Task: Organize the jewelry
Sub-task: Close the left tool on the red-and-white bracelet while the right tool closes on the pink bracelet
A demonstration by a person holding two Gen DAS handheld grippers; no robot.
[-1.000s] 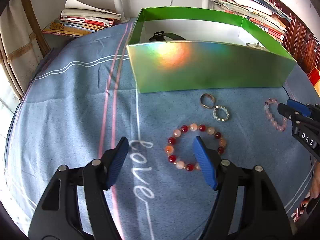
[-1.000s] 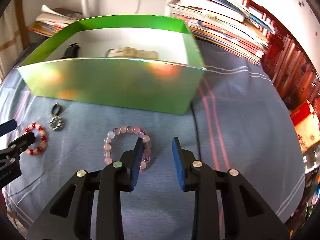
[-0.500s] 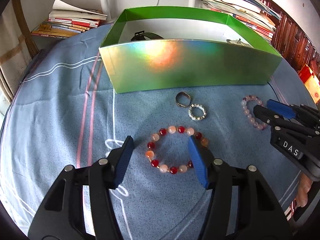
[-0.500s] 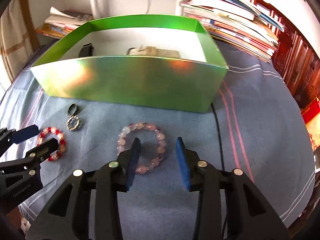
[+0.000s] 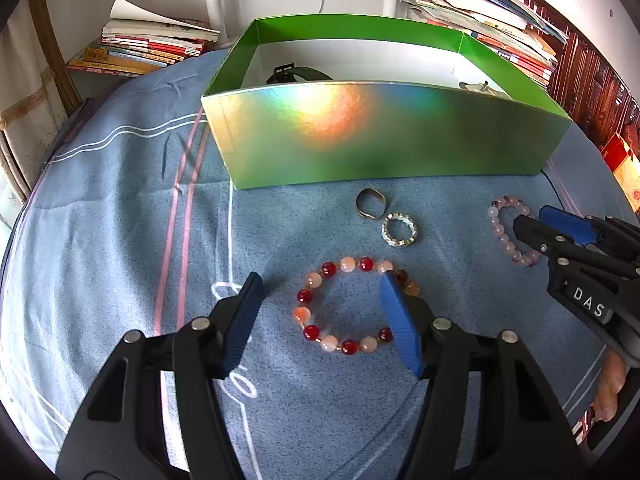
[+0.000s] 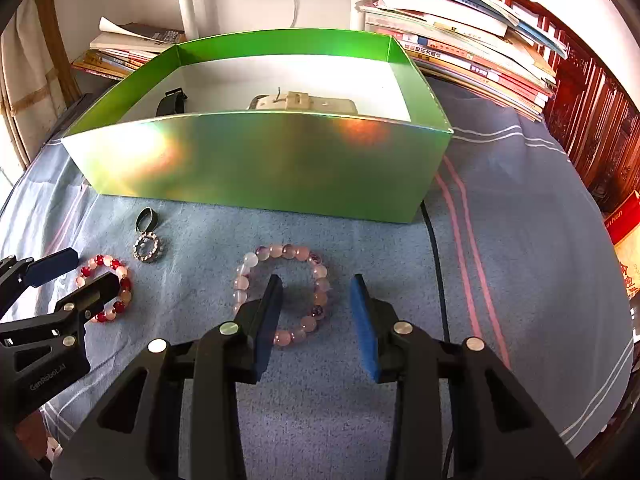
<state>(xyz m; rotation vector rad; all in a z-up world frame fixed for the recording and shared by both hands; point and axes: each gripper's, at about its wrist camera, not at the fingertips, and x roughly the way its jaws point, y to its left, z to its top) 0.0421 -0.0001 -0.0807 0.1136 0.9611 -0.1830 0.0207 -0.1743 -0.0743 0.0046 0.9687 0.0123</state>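
Note:
A red and peach bead bracelet [image 5: 308, 296] lies on the blue cloth. My left gripper [image 5: 322, 284] is open over it, with its right finger on the bracelet's right rim and its left finger outside the left rim. A pink bead bracelet [image 6: 244, 280] lies to the right. My right gripper [image 6: 316, 284] is open, with its left finger inside the loop and the right rim between the fingers. Each gripper also shows in the other's view: right gripper [image 5: 536, 222], left gripper [image 6: 94, 270]. A wavy metal ring [image 5: 359, 204] and a crystal ring [image 5: 386, 233] lie in front of the green box [image 5: 380, 140].
The green box [image 6: 260, 164] holds a black strap [image 6: 172, 100] and a beige watch [image 6: 300, 102]. Stacks of books [image 6: 460, 52] stand behind it. A black cable [image 6: 436, 272] runs down the cloth right of the pink bracelet. A person's fingers [image 5: 608, 384] show at the lower right.
My left gripper shifted right and narrowed around the red bracelet. My right gripper swung left, bringing the pink bracelet's right rim between its fingers, and its jaws widened slightly.

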